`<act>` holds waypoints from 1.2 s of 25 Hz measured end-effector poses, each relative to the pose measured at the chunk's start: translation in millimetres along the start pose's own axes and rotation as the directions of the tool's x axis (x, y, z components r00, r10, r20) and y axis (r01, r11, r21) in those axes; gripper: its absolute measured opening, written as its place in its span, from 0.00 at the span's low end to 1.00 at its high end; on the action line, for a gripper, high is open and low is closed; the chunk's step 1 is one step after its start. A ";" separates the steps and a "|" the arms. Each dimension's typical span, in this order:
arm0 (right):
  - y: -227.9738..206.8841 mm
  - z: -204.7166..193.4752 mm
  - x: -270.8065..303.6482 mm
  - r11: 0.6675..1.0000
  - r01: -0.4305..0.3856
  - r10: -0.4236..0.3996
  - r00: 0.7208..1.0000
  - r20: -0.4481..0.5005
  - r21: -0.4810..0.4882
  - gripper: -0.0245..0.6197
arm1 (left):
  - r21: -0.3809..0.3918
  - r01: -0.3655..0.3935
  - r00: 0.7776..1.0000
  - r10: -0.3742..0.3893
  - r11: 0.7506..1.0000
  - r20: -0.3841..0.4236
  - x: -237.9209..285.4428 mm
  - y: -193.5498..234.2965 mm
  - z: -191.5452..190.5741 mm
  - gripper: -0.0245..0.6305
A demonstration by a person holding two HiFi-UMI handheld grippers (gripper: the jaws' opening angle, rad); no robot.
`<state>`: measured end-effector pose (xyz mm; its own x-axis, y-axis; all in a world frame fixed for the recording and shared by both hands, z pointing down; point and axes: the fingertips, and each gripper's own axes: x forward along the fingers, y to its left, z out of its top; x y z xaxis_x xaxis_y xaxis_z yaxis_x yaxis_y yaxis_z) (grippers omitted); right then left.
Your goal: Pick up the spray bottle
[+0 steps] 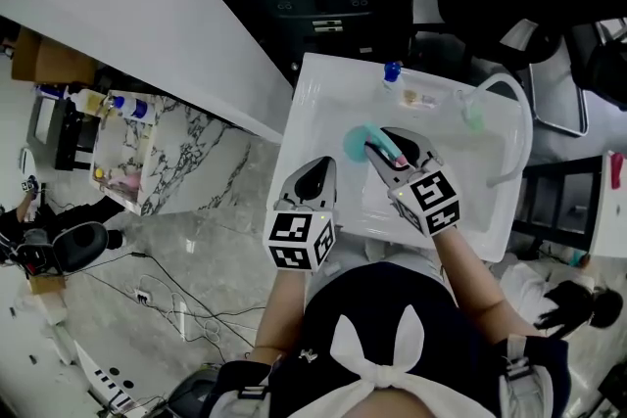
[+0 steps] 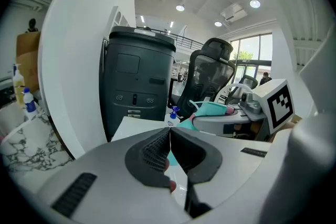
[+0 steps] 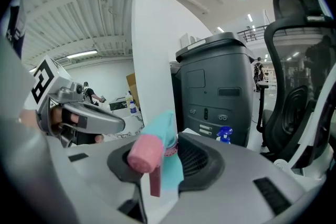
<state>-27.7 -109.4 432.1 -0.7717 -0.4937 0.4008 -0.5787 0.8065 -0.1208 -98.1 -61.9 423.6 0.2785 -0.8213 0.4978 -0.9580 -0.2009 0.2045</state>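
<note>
a: where's the spray bottle?
b: teal spray bottle (image 1: 355,143) (image 3: 168,136) with a pink nozzle, over the middle of the white table (image 1: 312,113). right gripper (image 1: 385,152) (image 3: 163,160) pinches it just below the nozzle.
a: left gripper?
b: left gripper (image 1: 318,177) (image 2: 169,136) has its jaws pressed together, nothing between them, by the table's near edge. a small blue-capped bottle (image 1: 392,72) (image 3: 224,135) stands at the far edge.

the spray bottle (image 1: 357,143) sits in the right gripper (image 1: 389,149) over the table (image 1: 313,95); left gripper (image 1: 324,167) just left; small bottle (image 1: 392,71) at far edge.
</note>
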 end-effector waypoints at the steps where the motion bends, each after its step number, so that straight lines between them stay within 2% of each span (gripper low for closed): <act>1: 0.5 2.5 -3.2 1.000 -0.003 0.003 1.000 0.008 -0.005 0.26 | -0.001 -0.001 1.000 0.001 1.000 0.003 -0.9 -2.6 -0.5 0.08; 18: 14.9 31.6 -52.2 0.995 -0.066 0.074 0.990 0.121 -0.071 0.26 | -0.021 -0.065 0.996 0.066 0.998 0.051 -24.0 -34.7 -5.3 0.08; 30: 13.9 40.4 -90.3 0.995 -0.065 0.079 0.979 0.189 -0.082 0.26 | -0.028 -0.100 0.992 0.102 0.995 0.073 -35.0 -52.5 -8.6 0.08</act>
<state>23.3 -66.7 357.5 -0.8512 -0.4807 0.2109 -0.5038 0.8608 -0.0715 -57.0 -18.0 402.6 0.1736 -0.8743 0.4533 -0.9788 -0.1025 0.1773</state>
